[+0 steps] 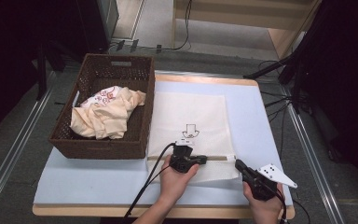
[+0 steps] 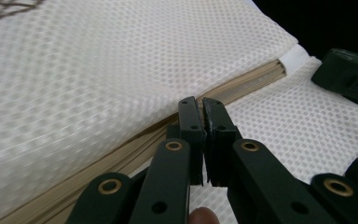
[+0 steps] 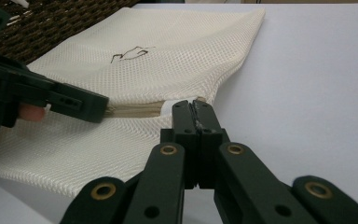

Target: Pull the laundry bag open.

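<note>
Table [image 1: 98,179]: a flat top under a pale blue cover carries every item in the scene.

Wicker basket [image 1: 100,144]: dark brown, on the left half of the table. It holds a crumpled cream garment [image 1: 105,114] with a red print.

Mesh laundry bag [image 1: 186,116]: white, lying flat just right of the basket and touching its right wall. A black arrow mark [image 1: 189,129] is printed near the middle. A beige zipper [image 2: 135,147] runs across the bag near its front edge and ends at a white fabric tab [image 2: 292,57] on the right.

Left gripper [image 2: 200,105]: jaws are pressed together at the zipper line; the pictures do not show whether the zipper's pull is caught between them. In the high view this gripper [image 1: 200,159] sits at the middle of the zipper.

Right gripper [image 3: 195,108]: jaws are closed, tips at the white tab end of the zipper, apparently pinching the bag's corner there.
</note>
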The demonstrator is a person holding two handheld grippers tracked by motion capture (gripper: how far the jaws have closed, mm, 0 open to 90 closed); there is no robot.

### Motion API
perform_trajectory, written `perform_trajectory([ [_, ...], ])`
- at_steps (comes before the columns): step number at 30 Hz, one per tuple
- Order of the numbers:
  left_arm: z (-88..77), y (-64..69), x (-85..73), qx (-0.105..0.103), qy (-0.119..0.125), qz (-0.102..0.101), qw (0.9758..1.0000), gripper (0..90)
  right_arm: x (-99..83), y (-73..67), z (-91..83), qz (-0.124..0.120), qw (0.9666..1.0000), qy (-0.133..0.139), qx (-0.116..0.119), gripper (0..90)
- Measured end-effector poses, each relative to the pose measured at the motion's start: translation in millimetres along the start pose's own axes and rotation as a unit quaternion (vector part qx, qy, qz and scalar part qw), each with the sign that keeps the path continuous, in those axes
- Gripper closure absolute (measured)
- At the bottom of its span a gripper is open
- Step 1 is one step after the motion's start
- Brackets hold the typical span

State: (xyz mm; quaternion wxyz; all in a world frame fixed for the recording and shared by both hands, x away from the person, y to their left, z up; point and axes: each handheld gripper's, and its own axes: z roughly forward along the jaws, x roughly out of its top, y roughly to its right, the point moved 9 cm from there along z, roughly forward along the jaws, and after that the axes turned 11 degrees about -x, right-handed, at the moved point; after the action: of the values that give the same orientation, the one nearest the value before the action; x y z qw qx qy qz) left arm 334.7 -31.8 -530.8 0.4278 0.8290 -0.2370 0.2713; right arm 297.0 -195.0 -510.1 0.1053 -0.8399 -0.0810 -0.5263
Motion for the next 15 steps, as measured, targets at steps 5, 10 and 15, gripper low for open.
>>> perform_trajectory([
  [5,-16.1,-6.6,-3.2,0.023,0.008,0.012,0.9996,87.3,-2.2,2.3,1.0,0.005,1.0,-0.005,0.002,90.0],
  [10,-34.0,-12.4,-4.9,0.046,0.019,0.026,0.9984,87.2,-2.6,3.6,1.6,0.007,1.0,-0.006,-0.001,90.0],
  [15,-45.3,-12.3,-7.2,0.051,0.021,0.039,0.9977,87.1,-4.4,-0.2,2.5,0.003,1.0,-0.009,0.003,90.0],
])
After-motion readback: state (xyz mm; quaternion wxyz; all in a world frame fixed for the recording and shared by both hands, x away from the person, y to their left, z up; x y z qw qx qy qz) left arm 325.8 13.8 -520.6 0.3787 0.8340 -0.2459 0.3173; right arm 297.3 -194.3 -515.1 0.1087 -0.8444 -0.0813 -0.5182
